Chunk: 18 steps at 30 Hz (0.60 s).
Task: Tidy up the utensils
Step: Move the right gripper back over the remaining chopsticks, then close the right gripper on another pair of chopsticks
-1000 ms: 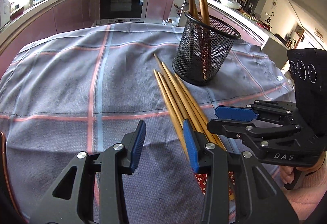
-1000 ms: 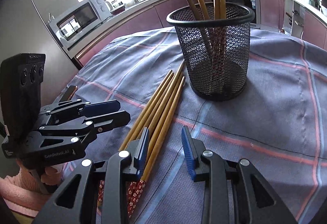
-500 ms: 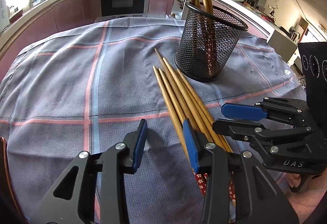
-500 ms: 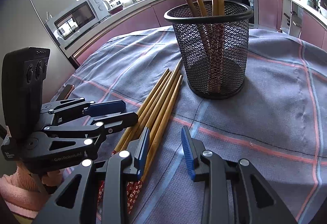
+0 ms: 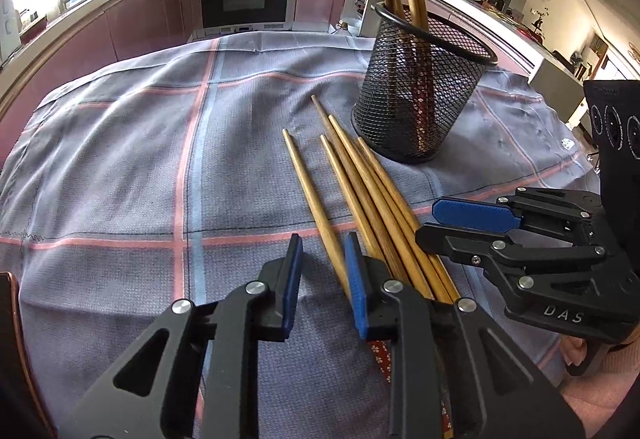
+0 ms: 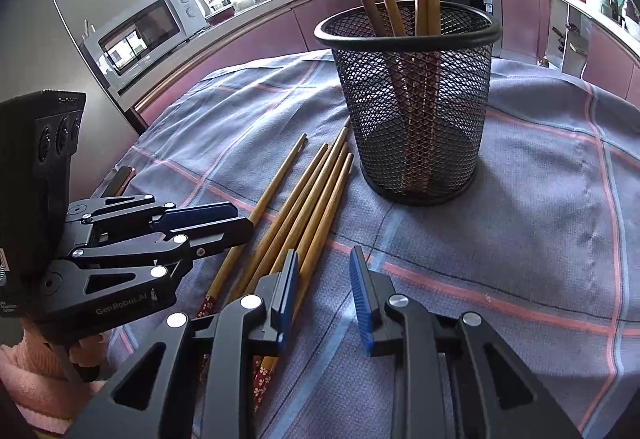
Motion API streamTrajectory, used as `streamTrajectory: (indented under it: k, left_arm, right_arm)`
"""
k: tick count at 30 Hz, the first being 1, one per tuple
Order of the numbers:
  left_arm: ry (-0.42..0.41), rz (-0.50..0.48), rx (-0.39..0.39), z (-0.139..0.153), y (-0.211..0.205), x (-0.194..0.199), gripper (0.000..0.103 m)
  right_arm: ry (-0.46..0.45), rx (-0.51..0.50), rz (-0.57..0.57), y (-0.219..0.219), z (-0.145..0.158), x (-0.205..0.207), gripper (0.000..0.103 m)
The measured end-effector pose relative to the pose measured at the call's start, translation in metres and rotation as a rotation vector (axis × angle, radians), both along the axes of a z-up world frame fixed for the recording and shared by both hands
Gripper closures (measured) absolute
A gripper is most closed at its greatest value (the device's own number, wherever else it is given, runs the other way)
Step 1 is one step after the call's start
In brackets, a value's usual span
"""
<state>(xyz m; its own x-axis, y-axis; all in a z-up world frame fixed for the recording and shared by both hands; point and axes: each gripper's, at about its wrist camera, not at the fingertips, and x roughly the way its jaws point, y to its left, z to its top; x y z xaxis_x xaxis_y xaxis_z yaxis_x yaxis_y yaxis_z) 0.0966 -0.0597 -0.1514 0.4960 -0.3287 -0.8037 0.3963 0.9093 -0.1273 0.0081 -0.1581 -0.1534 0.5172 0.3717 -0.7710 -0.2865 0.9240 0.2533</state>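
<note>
Five loose chopsticks [image 5: 360,195] lie flat on the checked cloth [image 5: 120,167] over the bench, center of the left-wrist frame, thin tips fanned toward the mesh cup [image 5: 416,95] at upper right. The nearest tips sit just beside its base; can't tell if they touch. A few more sticks already stand in the cup, leaning on the rim.

Left hand-held gripper [image 5: 322,279] is spread, nothing pinched. The leftmost chopstick [image 5: 312,195], a bit apart from the other four, runs down btwn its blue pads [image 5: 292,279], so that's prob the one it's lined up on. Not closed on it yet tho.

Right hand-held gripper [image 6: 324,291] is spread too and empty. Its left pad sits over the edge of the bundle, lower center of the right-wrist frame. In the left view it shows side-on at mid right, jaws apart.

Handling, imo: bamboo or wood by the look, so very light, stiff, no real breakage worry. But they're round and smooth, so they'll roll on the cloth and pivot in a 2-pad pinch. I'd grab near the thick end, around where the red flower pattern [image 6: 208,305] starts, since the tapered tip gives the pads less to bite. Take one at a time, the packed four will drag neighbors along. The cup looks light too, so a stick poked into the rim could tip or shove it.
</note>
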Motion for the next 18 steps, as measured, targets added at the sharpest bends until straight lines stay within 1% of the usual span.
streamTrajectory:
  k: [5,10,13,18]
  left_arm:
    - [0.000,0.001,0.008,0.000,0.000,0.004,0.080]
    - [0.011,-0.004,-0.005,-0.001,0.002,0.005,0.080]
    - [0.021,-0.002,-0.009,-0.001,0.003,0.009,0.080]
    - [0.014,0.002,0.011,-0.001,0.001,0.015,0.080]
  right_arm:
    - [-0.001,-0.022,-0.011,0.002,0.000,0.005,0.081]
    - [0.003,-0.050,-0.015,0.004,-0.001,0.008,0.085]
    - [0.003,-0.068,-0.012,0.006,-0.001,0.014,0.086]
    - [-0.003,-0.086,-0.012,0.011,-0.001,0.020,0.086]
